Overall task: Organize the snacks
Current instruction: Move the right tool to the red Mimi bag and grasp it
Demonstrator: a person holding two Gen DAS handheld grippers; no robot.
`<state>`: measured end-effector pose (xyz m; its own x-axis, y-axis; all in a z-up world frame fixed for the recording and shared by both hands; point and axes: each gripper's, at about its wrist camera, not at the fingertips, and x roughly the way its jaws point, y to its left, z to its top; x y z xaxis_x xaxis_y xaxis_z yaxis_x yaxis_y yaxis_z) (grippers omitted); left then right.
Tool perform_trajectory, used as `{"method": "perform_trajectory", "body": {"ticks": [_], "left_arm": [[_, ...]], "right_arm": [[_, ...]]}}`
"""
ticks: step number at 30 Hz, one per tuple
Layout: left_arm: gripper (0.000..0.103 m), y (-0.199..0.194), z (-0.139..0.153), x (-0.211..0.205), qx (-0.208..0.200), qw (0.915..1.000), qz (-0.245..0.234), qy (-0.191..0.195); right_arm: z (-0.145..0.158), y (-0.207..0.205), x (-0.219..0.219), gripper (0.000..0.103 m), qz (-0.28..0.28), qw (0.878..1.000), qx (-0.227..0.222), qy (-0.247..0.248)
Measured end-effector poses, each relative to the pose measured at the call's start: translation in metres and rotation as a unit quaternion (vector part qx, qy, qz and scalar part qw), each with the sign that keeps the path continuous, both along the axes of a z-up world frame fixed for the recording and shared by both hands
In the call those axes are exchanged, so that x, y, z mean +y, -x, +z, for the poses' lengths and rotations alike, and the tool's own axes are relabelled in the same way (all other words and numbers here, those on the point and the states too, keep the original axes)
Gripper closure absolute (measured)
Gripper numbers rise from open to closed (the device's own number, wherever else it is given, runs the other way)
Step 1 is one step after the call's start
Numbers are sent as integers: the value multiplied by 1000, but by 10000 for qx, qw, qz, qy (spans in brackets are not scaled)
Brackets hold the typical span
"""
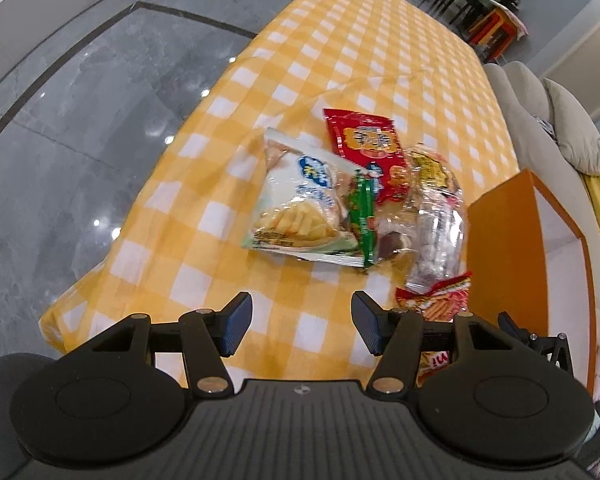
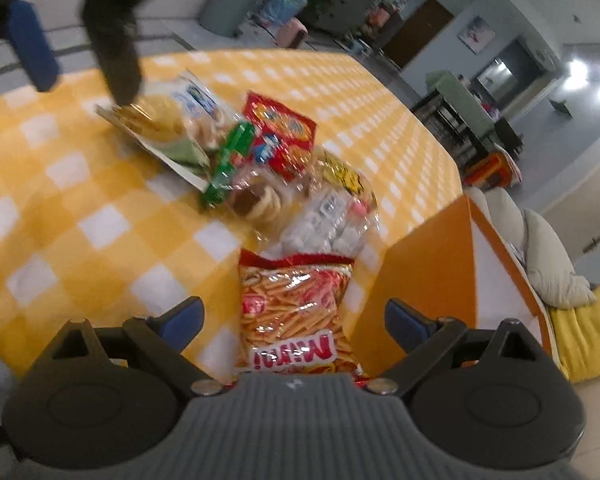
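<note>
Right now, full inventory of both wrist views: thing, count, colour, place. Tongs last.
Tablecloth: 1, yellow and white check, covers the table.
Chips bag: 1, white and pale green, left of the pile.
Slim packet: 1, green, lying on the chips bag's right edge.
Cracker bag: 1, red, far side of the pile.
Clear bags: at least 2, transparent, right of the pile; exact count unclear.
Stick-snack bag: 1, red and orange, nearest, between the right tongs' fingers.
Box: 1, orange outside, white inside, right of the snacks.
Left tongs: open, over bare cloth.
Right tongs: open.
</note>
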<state>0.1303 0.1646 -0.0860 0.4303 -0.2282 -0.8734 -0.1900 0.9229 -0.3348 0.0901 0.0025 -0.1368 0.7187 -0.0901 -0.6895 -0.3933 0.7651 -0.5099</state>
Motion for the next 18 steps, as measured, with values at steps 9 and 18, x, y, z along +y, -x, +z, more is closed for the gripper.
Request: {"method": "perform_trajectory", "body": {"ticks": [9,18], "left_arm": [[36,-2,-10,23,122,9995,287,71],[29,-5,-2,7,-400,9987,-30,-330]], "right_arm": [[-14,-18,1,17,-205,9993,291,-135],[-9,-18,-6,66,-256,9986,430,-159]]}}
